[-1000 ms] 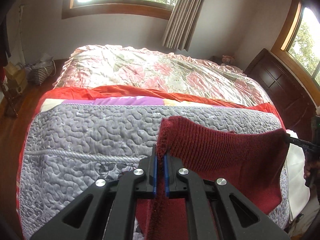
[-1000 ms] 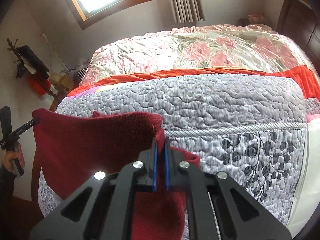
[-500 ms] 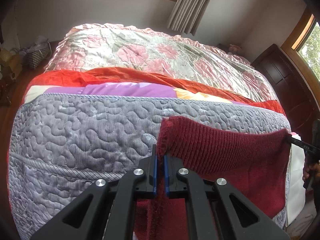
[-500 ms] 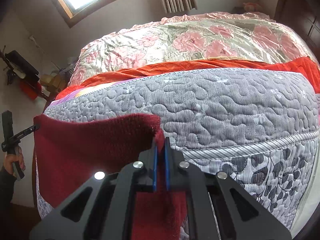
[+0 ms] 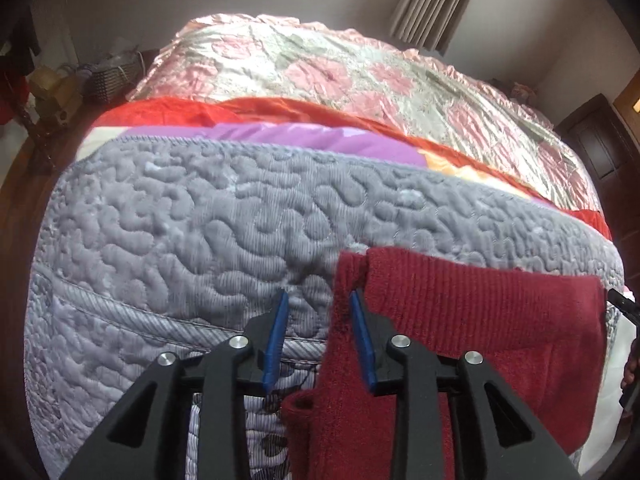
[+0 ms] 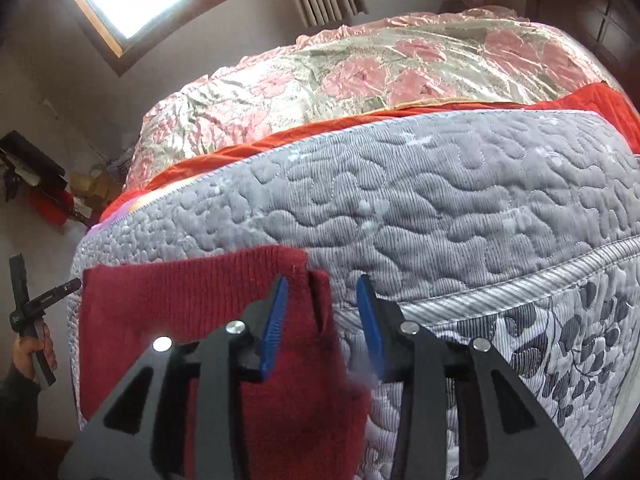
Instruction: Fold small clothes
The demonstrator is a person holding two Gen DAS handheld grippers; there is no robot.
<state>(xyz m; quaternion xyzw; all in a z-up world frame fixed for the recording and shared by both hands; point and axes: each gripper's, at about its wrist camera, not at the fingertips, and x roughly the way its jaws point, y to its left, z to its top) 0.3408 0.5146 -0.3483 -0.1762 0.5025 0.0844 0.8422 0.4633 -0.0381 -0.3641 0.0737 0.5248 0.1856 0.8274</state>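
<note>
A dark red knit garment lies spread at the near edge of the grey quilted cover. My left gripper is open, and the garment's left corner stands loose between its fingers, close to the right blue pad. In the right wrist view the same garment stretches to the left over the grey cover. My right gripper is open too, with the garment's right corner beside its left blue pad. The garment's lower part is hidden under both grippers.
Behind the grey cover lie a red blanket and a pink floral satin spread. Dark wooden furniture stands at the right. A basket and boxes sit on the floor at the left. A hand holds the other gripper.
Both grippers have opened and let go of the red garment's upper corners. Both have moved forward and down, closer to the grey cover, where the garment now rests.
</note>
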